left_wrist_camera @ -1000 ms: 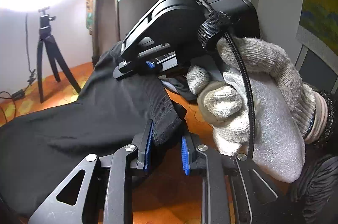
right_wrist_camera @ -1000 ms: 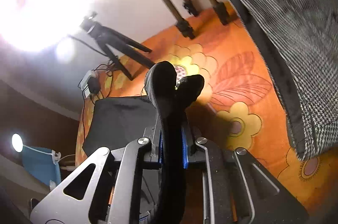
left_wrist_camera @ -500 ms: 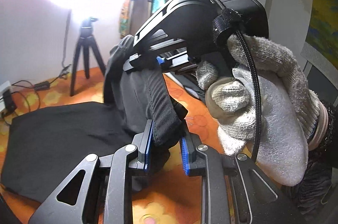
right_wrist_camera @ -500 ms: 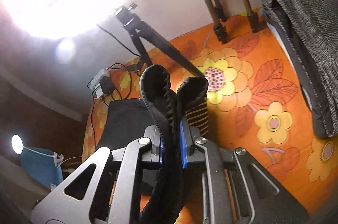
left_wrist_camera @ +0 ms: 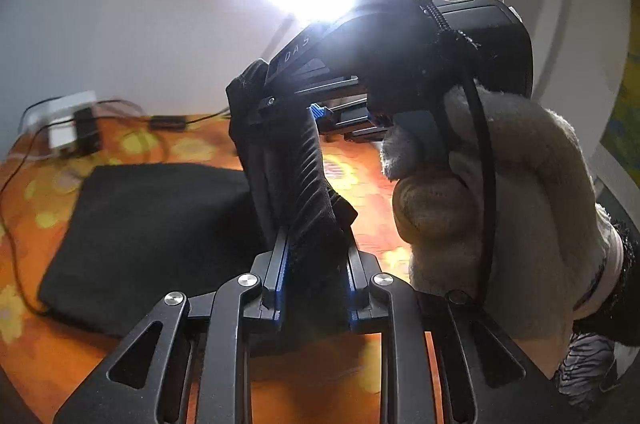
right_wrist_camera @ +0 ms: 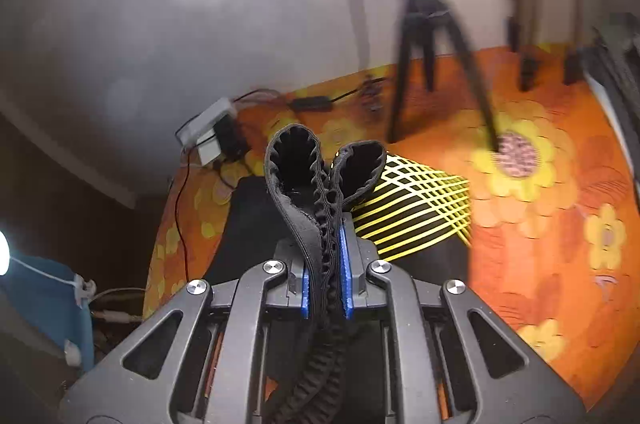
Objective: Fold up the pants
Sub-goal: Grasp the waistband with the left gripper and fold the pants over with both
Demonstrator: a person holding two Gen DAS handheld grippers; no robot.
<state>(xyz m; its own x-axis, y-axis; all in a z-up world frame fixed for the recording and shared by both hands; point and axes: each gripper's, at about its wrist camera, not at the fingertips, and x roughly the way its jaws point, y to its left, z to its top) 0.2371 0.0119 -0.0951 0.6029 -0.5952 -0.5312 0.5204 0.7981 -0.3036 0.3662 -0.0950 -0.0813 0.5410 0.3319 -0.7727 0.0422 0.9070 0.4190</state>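
The black pants (left_wrist_camera: 152,224) lie partly on the orange flowered cloth, with their ribbed waistband lifted. My left gripper (left_wrist_camera: 316,264) is shut on the waistband (left_wrist_camera: 308,183). The band runs up to my right gripper (left_wrist_camera: 320,111), seen ahead in the left wrist view in a gloved hand (left_wrist_camera: 500,203). In the right wrist view my right gripper (right_wrist_camera: 324,264) is shut on the looped waistband (right_wrist_camera: 312,175), held above the pants (right_wrist_camera: 248,224) and a yellow-striped patch (right_wrist_camera: 416,212).
The orange flowered cloth (right_wrist_camera: 540,224) covers the surface. A camera tripod (right_wrist_camera: 432,43) stands at the back near the wall. A white power adapter with cables (right_wrist_camera: 212,131) lies at the back left, also in the left wrist view (left_wrist_camera: 68,131). A bright lamp glares overhead.
Both grippers have lifted the waistband higher and swung left. More of the pants hangs off the cloth; the folded lower part now lies flat below.
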